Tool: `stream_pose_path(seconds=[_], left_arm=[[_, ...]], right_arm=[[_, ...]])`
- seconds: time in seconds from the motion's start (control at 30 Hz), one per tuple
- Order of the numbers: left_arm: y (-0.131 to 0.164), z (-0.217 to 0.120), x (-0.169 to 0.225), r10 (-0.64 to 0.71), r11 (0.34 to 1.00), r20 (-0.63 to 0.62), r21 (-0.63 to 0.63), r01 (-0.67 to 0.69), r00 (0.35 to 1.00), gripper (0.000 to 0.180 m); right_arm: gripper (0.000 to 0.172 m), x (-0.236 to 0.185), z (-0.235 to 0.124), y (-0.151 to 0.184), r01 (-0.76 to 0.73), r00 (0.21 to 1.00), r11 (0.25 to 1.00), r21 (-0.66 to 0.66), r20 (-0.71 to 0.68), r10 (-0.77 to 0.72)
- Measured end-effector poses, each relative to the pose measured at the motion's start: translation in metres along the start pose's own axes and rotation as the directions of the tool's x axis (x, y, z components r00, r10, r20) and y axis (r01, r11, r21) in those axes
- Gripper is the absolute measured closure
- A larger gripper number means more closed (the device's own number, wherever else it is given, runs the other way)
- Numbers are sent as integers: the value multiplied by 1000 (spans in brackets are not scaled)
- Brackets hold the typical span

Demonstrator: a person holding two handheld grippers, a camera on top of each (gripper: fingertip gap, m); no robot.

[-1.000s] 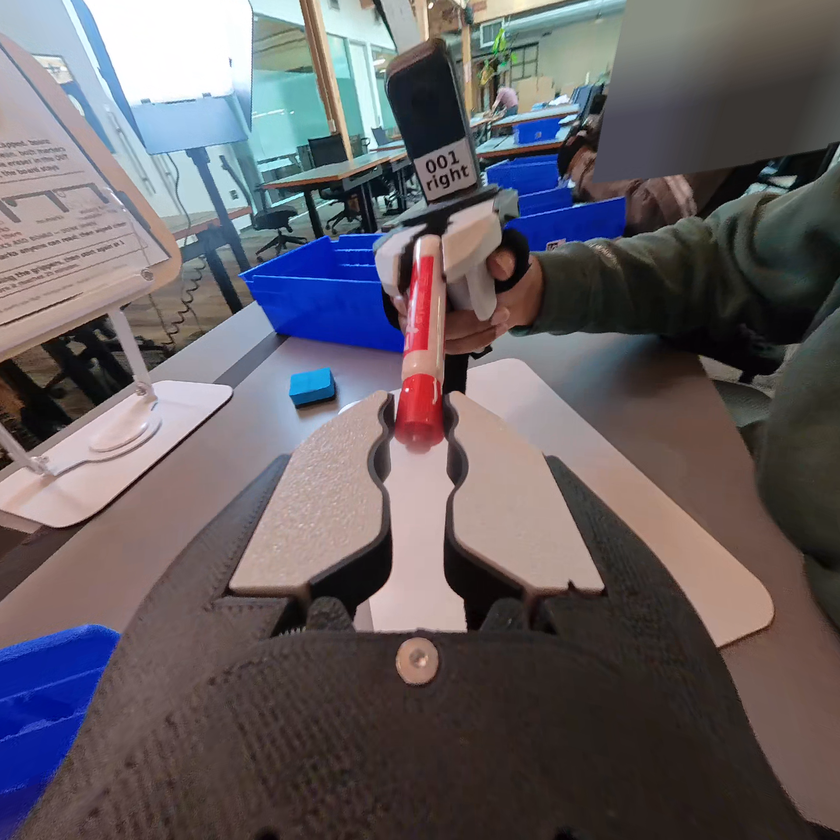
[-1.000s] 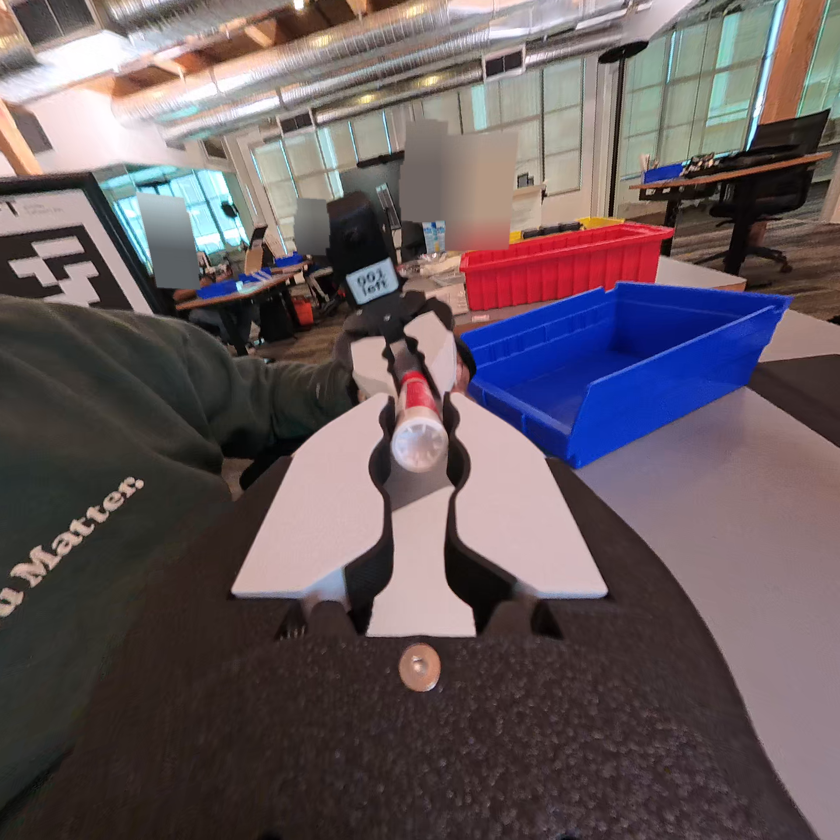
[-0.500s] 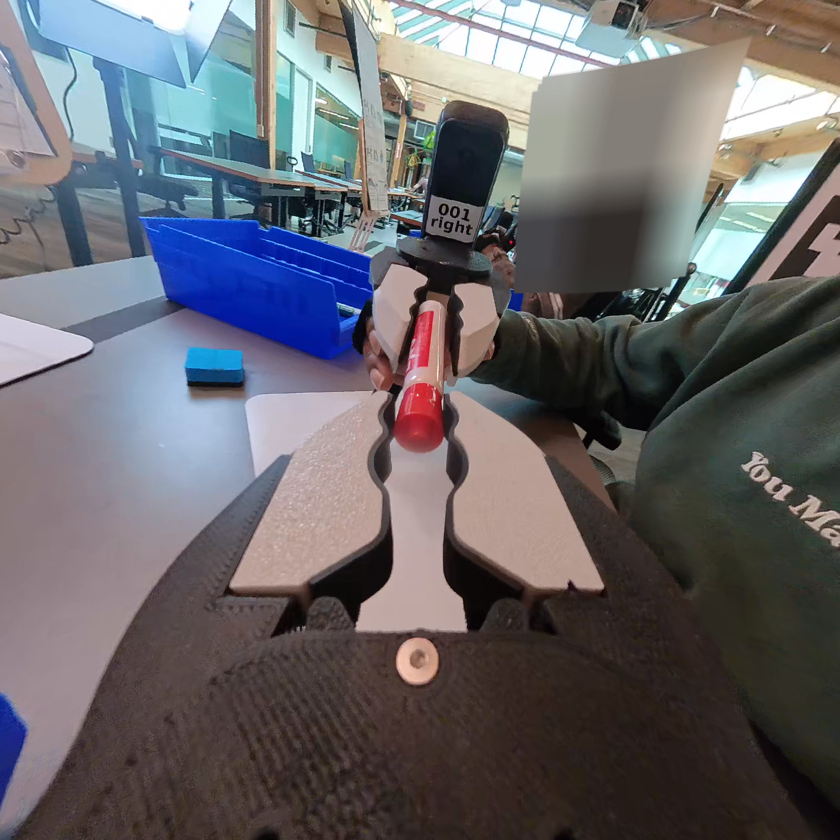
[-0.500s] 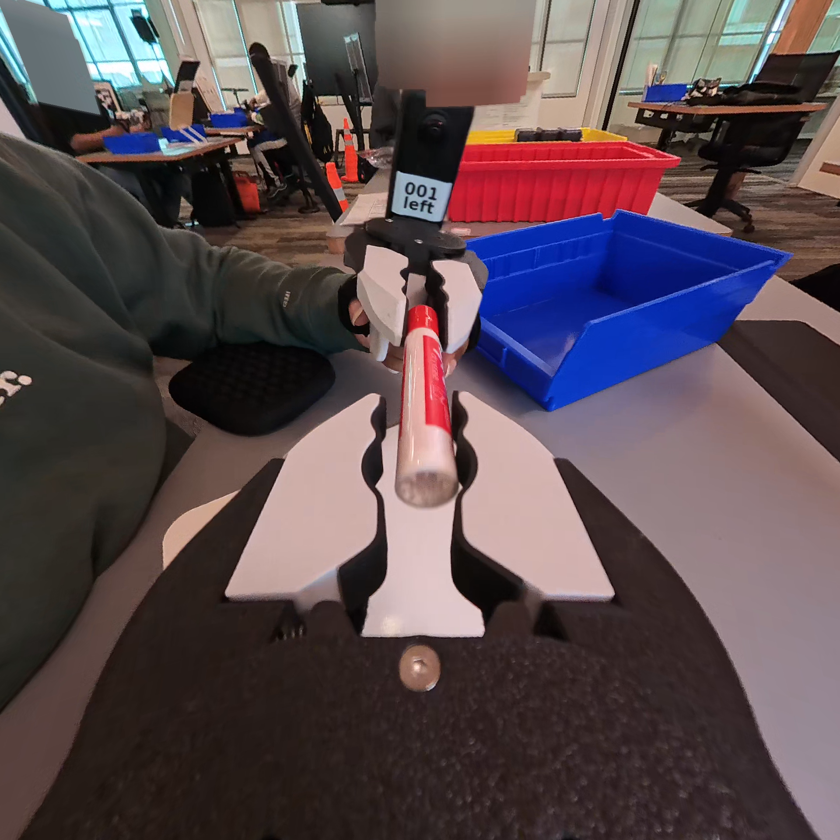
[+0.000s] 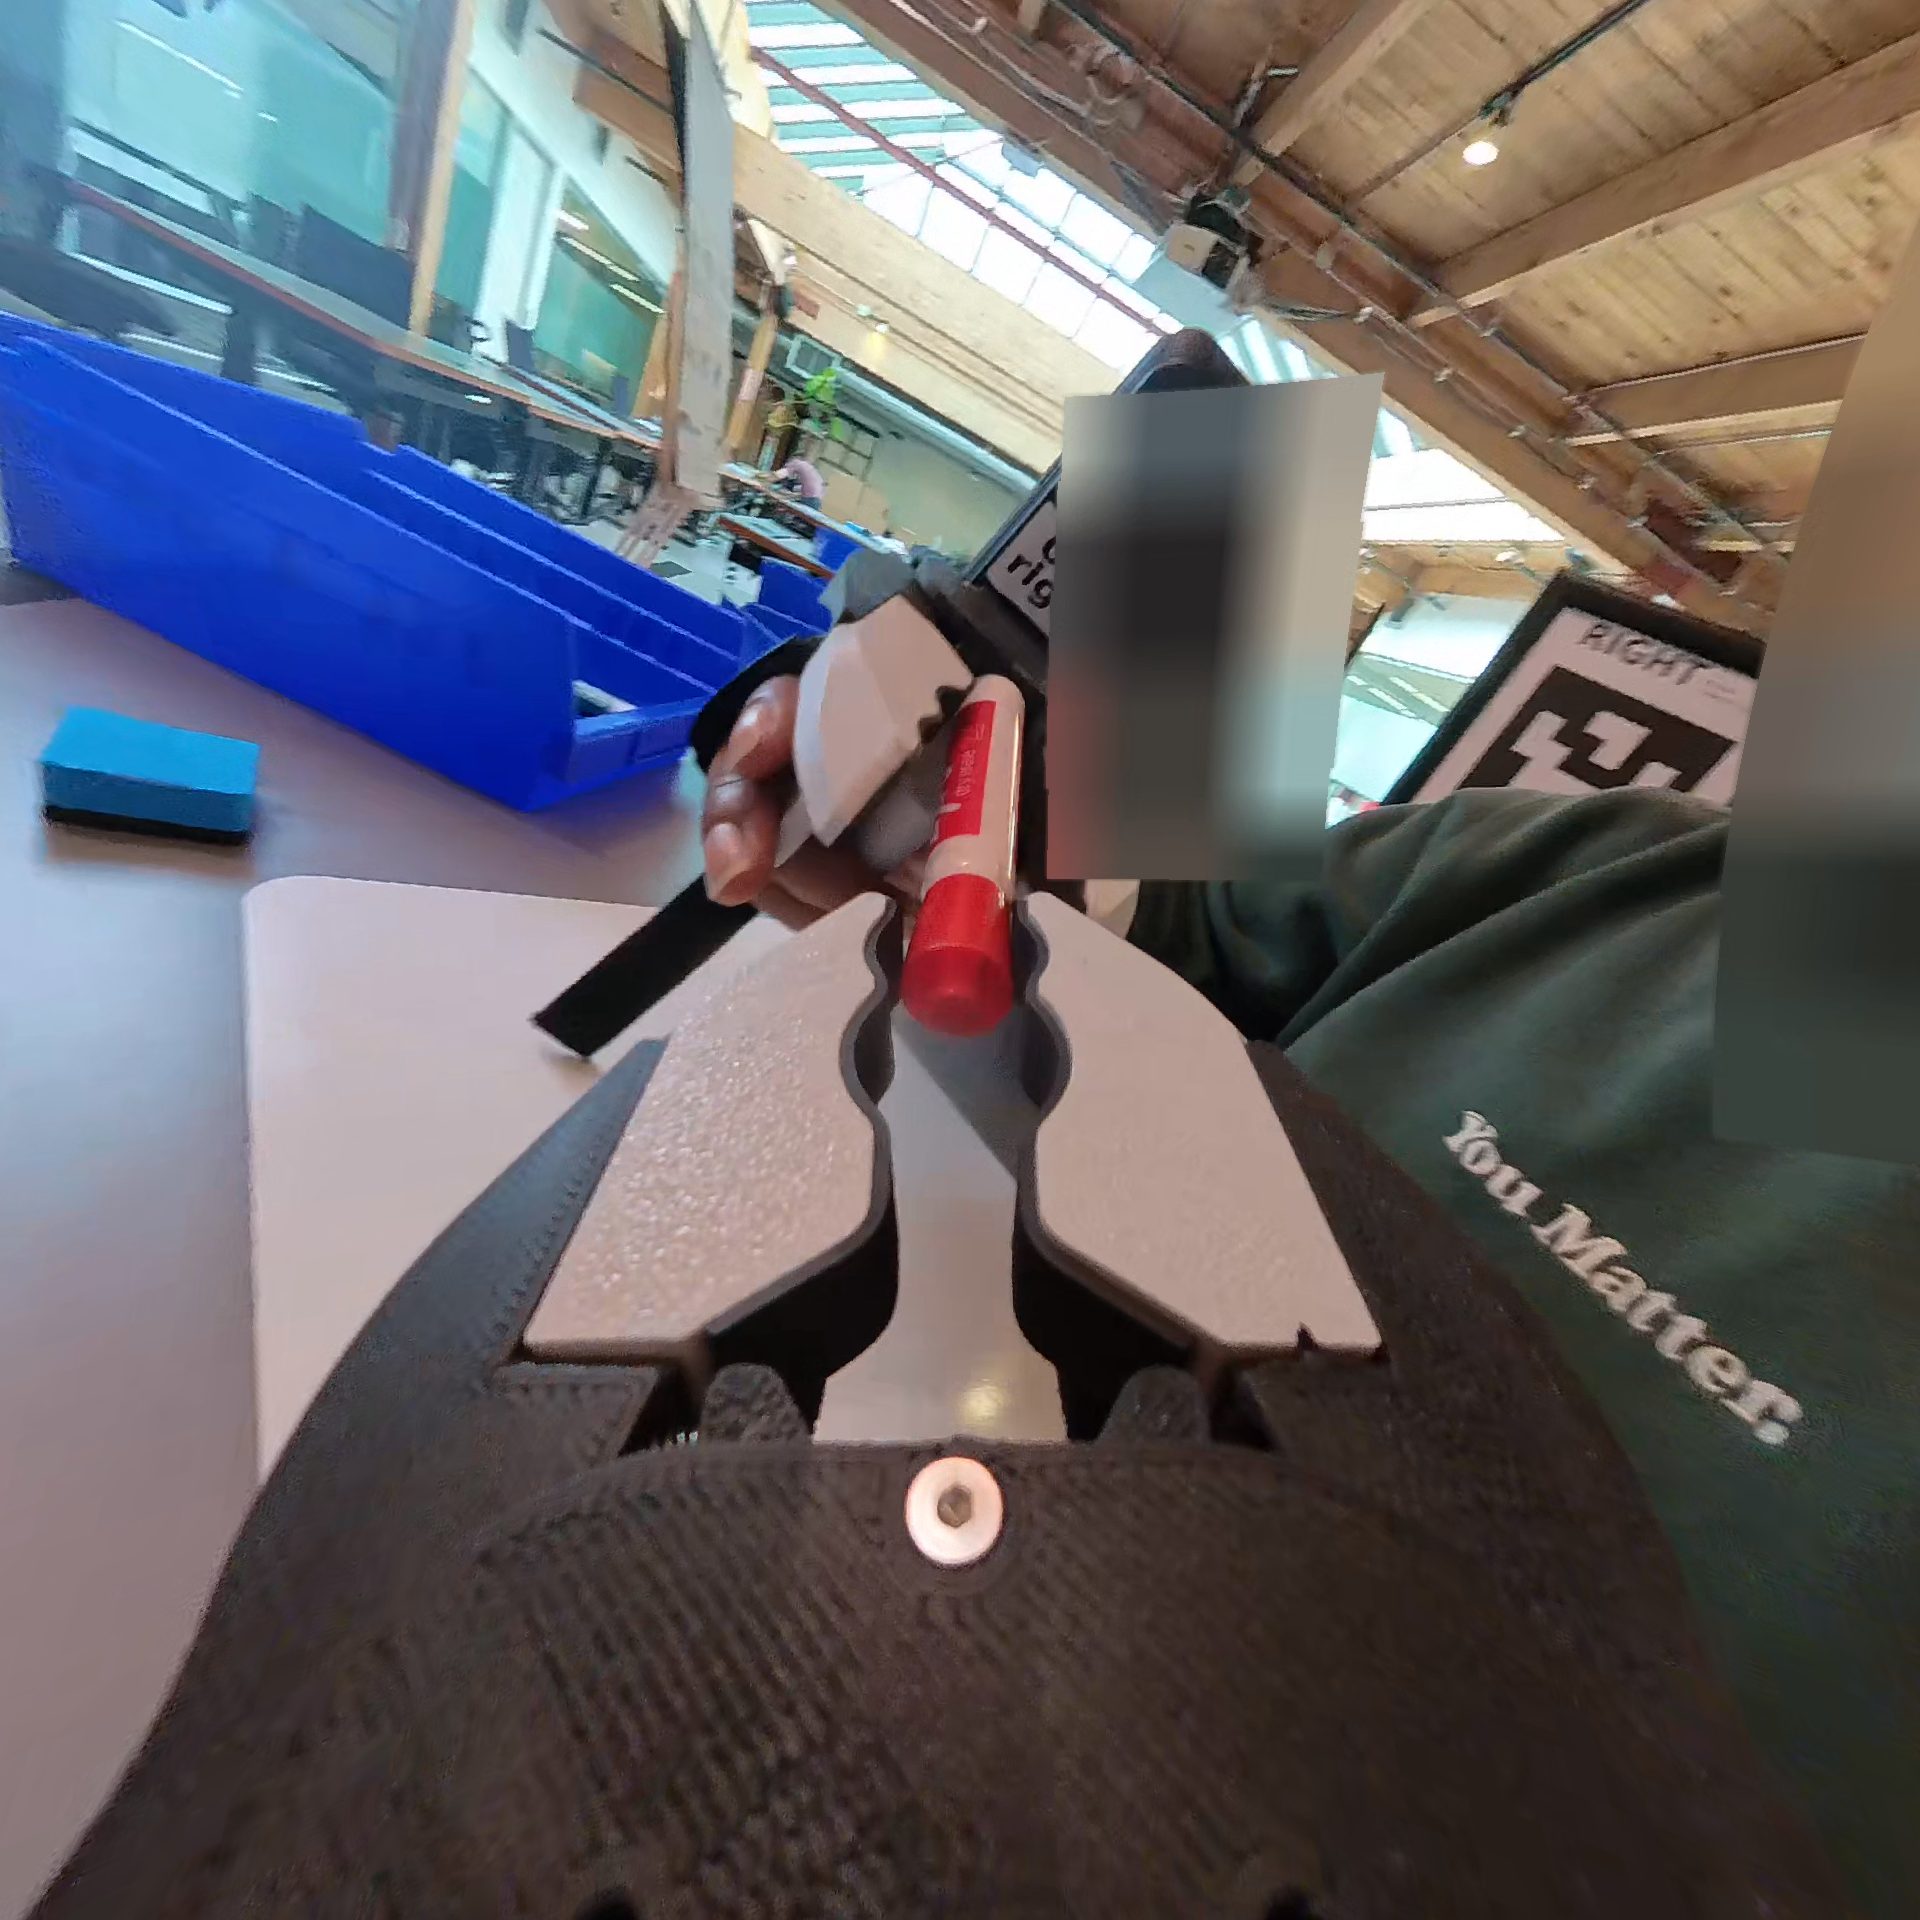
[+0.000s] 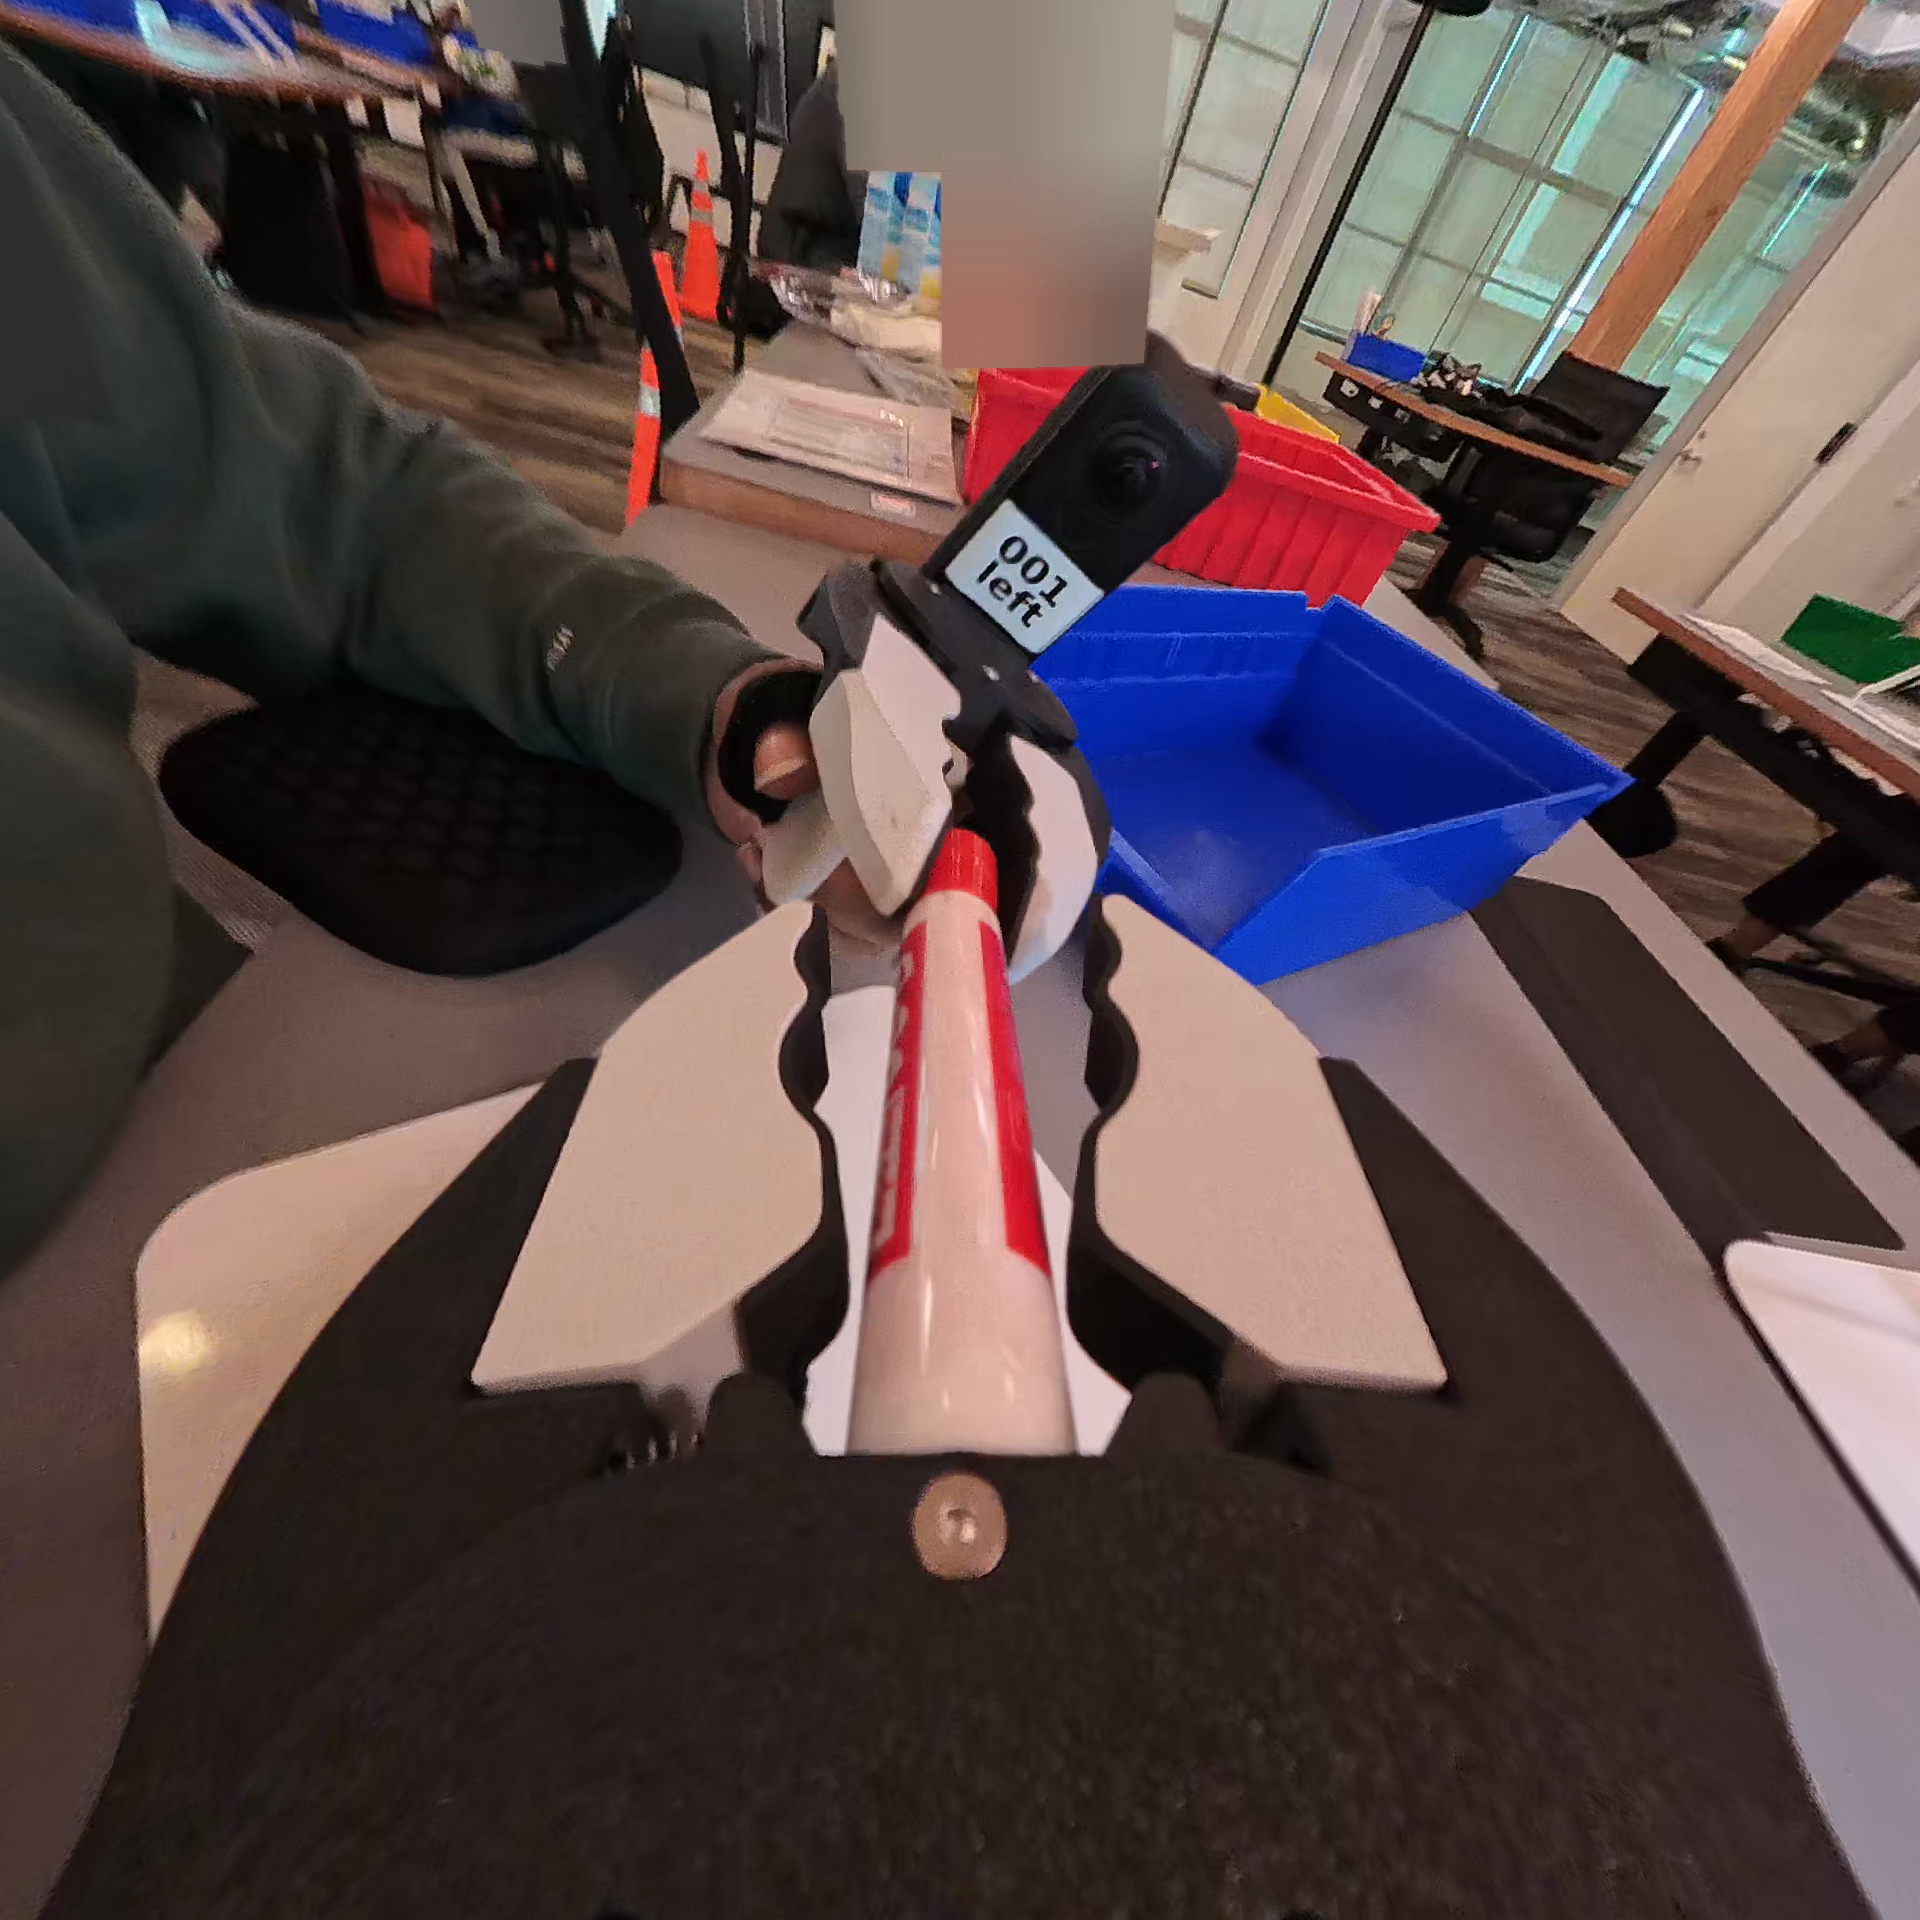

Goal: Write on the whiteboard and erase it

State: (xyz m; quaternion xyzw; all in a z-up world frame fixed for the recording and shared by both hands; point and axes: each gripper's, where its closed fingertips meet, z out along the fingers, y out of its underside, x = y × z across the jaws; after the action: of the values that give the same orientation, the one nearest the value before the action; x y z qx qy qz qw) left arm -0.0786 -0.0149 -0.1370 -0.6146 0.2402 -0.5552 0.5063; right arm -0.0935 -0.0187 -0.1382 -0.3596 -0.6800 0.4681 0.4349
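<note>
A red and white marker spans between my two grippers above the white whiteboard, which lies flat on the grey table. My left gripper is shut on the marker's red cap. My right gripper is open. The marker's white body runs down the middle between its fingers with a gap on each side, so neither pad presses on it. In the right wrist view the left gripper shows pinching the red cap. A blue eraser lies on the table left of the whiteboard.
A blue bin stands behind the eraser, and another blue bin stands right of the left gripper, with a red bin behind it. A second white plate lies at the right edge. The person's green sleeve reaches in. Both grippers' tips are roughly 30 cm from the blue eraser.
My right gripper's fingers opened off the marker body, and the marker now reaches deeper between them. My left gripper stayed shut on the red cap. Both views swung and tilted.
</note>
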Motion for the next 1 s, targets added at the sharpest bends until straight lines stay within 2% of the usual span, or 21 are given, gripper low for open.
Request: stream_pose_path(seconds=[0.1, 0.27, 0.33, 0.53, 0.63, 0.67, 0.7, 0.8, 0.93, 1.0], left_arm=[[-6, -2, 3, -34, 999, -18, 37, 35, 999, 160], [1, 0, 2, -45, 999, -9, -4, 45, 999, 160], [2, 1, 3, -50, 999, -11, -11, 50, 999, 160], [4, 0, 2, -32, 999, 1, -27, 32, 999, 160], [1, -1, 7, -31, 999, -24, -6, 31, 999, 151], [1, 0, 7, -30, 999, -25, -13, 30, 999, 153], [3, 0, 7, -17, 1000, -17, -25, 17, 1000, 160], [4, 0, 5, 37, 998, 24, -58, -35, 999, 160], [0, -4, 7, 59, 994, 12, -93, -57, 998, 161], [-7, -9, 8, 104, 991, 33, -89, -101, 994, 161]], right_arm=[[126, -1, 2, -4, 23, 1000, 1000, 5, -16, -23], [129, -1, 0, -1, 31, 999, 999, -14, -16, -31], [135, -3, -1, 1, 38, 999, 999, -25, -6, -39], [137, -4, 0, 4, -29, 1000, 999, -32, 1, 29], [138, -3, 0, 4, -47, 999, 999, -25, 6, 48], [138, -4, 0, 3, -54, 998, 998, -15, 15, 54], [138, -7, 0, 1, -74, 997, 997, 1, 36, 73], [138, -6, -1, 4, -93, 995, 996, -2, 47, 93], [139, -6, 1, -1, -104, 993, 994, -20, 61, 105], [139, -2, -5, -9, -123, 990, 992, 13, 76, 122]])
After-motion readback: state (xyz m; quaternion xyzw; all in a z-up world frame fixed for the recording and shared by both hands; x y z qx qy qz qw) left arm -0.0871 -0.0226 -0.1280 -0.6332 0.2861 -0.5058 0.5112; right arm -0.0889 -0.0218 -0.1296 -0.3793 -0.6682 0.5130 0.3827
